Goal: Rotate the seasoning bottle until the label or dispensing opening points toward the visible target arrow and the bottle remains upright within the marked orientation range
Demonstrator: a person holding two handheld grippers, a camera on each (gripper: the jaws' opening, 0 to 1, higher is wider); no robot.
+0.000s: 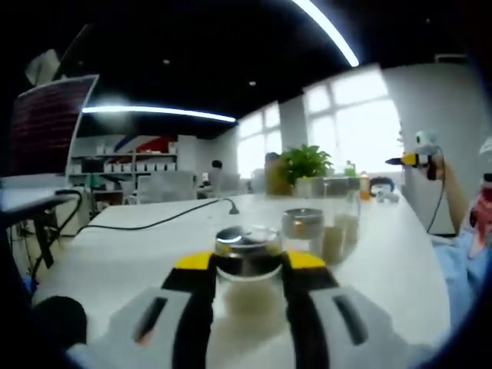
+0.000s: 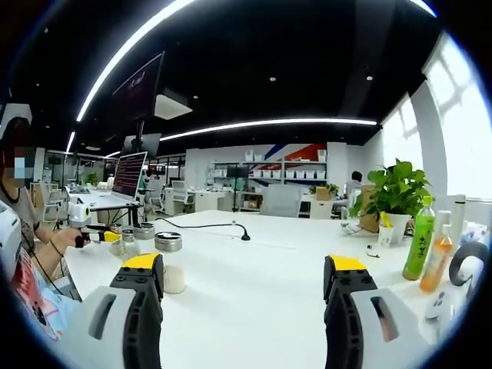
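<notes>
A glass seasoning bottle point(image 1: 247, 286) with a dark metal lid stands upright on the white table point(image 1: 384, 269). My left gripper point(image 1: 247, 263) has its yellow-tipped jaws pressed against both sides of the bottle. In the right gripper view the left gripper point(image 2: 108, 237) is at the far left in a person's hand, among small jars. My right gripper point(image 2: 244, 265) is held above the table with its jaws wide apart and nothing between them. In the left gripper view the right gripper point(image 1: 415, 160) hovers at the far right.
A second metal-lidded jar point(image 1: 302, 227) and a glass jar point(image 1: 342, 223) stand just behind the held bottle. A small white jar point(image 2: 174, 278) sits by my right gripper's left jaw. A black cable point(image 1: 154, 223), a potted plant point(image 2: 396, 192) and drink bottles point(image 2: 419, 242) are on the table.
</notes>
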